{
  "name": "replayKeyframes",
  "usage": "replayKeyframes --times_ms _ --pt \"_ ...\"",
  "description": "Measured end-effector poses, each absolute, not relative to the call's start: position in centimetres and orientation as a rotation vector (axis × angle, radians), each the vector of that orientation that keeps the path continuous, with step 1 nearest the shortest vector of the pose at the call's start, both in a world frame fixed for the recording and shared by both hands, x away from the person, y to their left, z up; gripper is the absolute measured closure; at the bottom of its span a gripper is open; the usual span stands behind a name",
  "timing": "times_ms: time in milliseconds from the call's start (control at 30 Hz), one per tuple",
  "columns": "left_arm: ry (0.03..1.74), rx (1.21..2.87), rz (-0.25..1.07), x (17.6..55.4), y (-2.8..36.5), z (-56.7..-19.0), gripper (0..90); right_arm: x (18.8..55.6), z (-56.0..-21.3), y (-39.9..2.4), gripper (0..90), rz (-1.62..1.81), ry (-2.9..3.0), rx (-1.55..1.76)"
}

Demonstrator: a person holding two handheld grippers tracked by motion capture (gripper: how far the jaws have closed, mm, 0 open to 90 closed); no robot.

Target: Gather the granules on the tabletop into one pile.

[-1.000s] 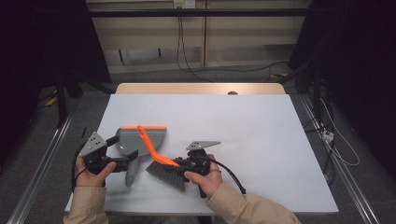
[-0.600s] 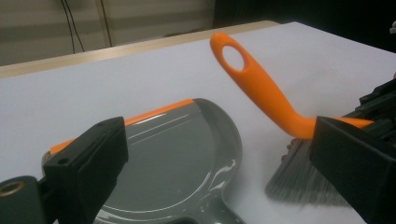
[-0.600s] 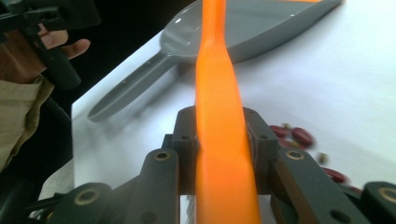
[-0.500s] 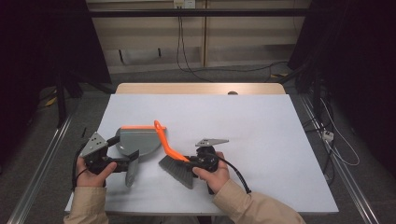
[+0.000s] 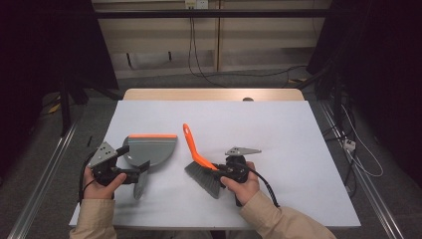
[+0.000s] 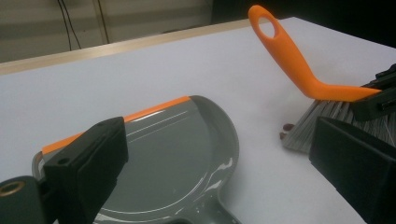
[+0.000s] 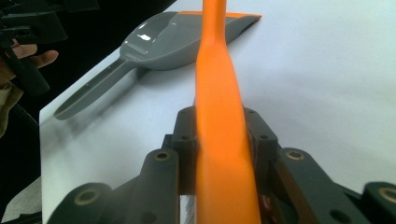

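- So there's one brush [image 5: 200,160] and one dustpan [image 5: 149,150] sitting on the white counter [image 5: 298,144], plus two handheld grippers, one per hand.
- The right gripper [image 5: 225,169] is clamping the brush: its jaws are sitting tight on either side of the orange back of the brush, which you can see really clearly in the right gripper view, where the orange handle [image 7: 219,93] is running straight up between them.
- The brush is leaning with its grey bristles [image 5: 204,177] down on the counter, near the front edge, and its handle is sticking up and away from the person, with one hanging hole at the tip [image 6: 268,29].
- The dustpan is lying flat on the counter just to the left of the brush, apart from it and not touching. It's grey with one orange lip [image 5: 153,135] along the far edge, and its handle [image 5: 140,183] is pointing back toward the person.
- The left gripper [image 5: 133,173] is hovering right over the dustpan's handle end. In the left gripper view its jaws are standing wide apart with the pan's bowl [image 6: 177,158] showing between them, so they're open and not gripping anything.
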State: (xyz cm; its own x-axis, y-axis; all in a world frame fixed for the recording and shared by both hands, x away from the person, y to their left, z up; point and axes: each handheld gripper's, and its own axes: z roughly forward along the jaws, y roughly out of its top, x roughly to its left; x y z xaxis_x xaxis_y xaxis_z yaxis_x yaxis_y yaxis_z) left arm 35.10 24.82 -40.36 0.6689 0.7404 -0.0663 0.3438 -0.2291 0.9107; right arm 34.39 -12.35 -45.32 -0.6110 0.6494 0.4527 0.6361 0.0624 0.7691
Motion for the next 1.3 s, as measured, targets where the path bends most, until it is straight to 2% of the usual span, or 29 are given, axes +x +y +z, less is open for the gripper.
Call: replayKeyframes --times_ms 533,833,1067,1300 --pt "0.852 1.826 0.476 35.1 24.7 -40.2 4.4 34.0 -45.0 -14.4 71.2 1.666 2.211 1.429" --pt "0.858 1.826 0.469 35.2 24.6 -40.3 4.4 35.8 -43.3 -12.0 71.3 1.745 2.196 1.394" --pt "0.863 1.824 0.47 35.3 24.8 -40.4 4.4 37.7 -44.3 -9.3 71.2 1.695 2.247 1.453" --pt "0.862 1.825 0.474 35.3 25.0 -40.4 4.4 38.0 -45.3 -10.8 71.1 1.631 2.229 1.507"
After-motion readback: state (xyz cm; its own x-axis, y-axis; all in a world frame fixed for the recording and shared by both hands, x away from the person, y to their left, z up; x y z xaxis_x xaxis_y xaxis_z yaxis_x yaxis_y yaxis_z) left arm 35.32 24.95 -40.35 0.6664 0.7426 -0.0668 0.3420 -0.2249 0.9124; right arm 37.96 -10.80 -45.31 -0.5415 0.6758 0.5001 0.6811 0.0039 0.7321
